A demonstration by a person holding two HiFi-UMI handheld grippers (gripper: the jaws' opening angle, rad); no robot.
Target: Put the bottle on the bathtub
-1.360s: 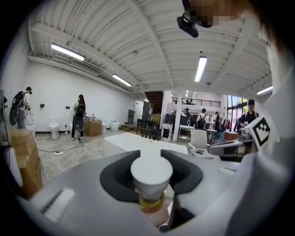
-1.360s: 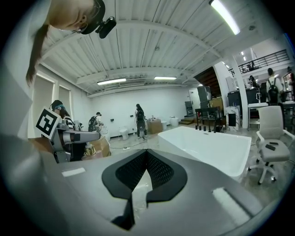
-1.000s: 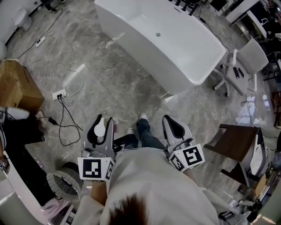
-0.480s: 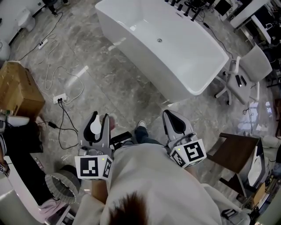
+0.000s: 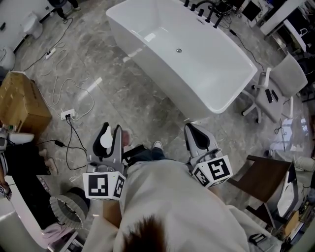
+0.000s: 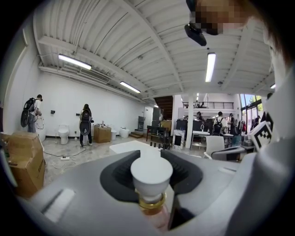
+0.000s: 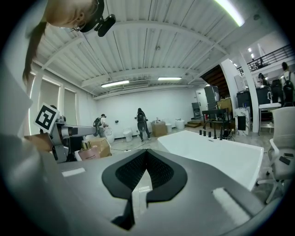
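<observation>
**A:** Starting at the left: what does the left tool (image 5: 110, 140) have?

**B:** It pinches the bottle (image 6: 151, 182). The left gripper view shows a white cap, a gold collar and a pinkish body standing upright between the two jaws. The right gripper view catches the same bottle from the side, held in that tool.

**A:** And where is the bottle in relation to the bathtub?

**B:** Well apart from it. The person stands on the marble floor (image 5: 142, 106), holding the bottle low in front of the body. The white bathtub (image 5: 165, 82) lies ahead, with open floor between it and the person. It looks empty, and dark taps (image 5: 199, 7) stand at its far end.

**A:** What about the right tool?

**B:** The right tool (image 5: 198, 139) is pressed together with nothing between its pads. It is held level beside the person's body, next to the left one.

**A:** Which step would that be, then?

**B:** Judging by the layout, it is the carry. The bottle is gripped, but the placing has not begun.

**A:** What does the next move call for?

**B:** First, crossing the open floor to the tub's near side. The black cable (image 5: 74, 135) lies off to the left, so the path looks free. Then the left tool needs to bring the bottle over the rim and lower its base flat onto it. The rim looks narrow and glossy, so the bottle should be upright and settled before the jaws spread. Otherwise it could tip into the basin.
</observation>
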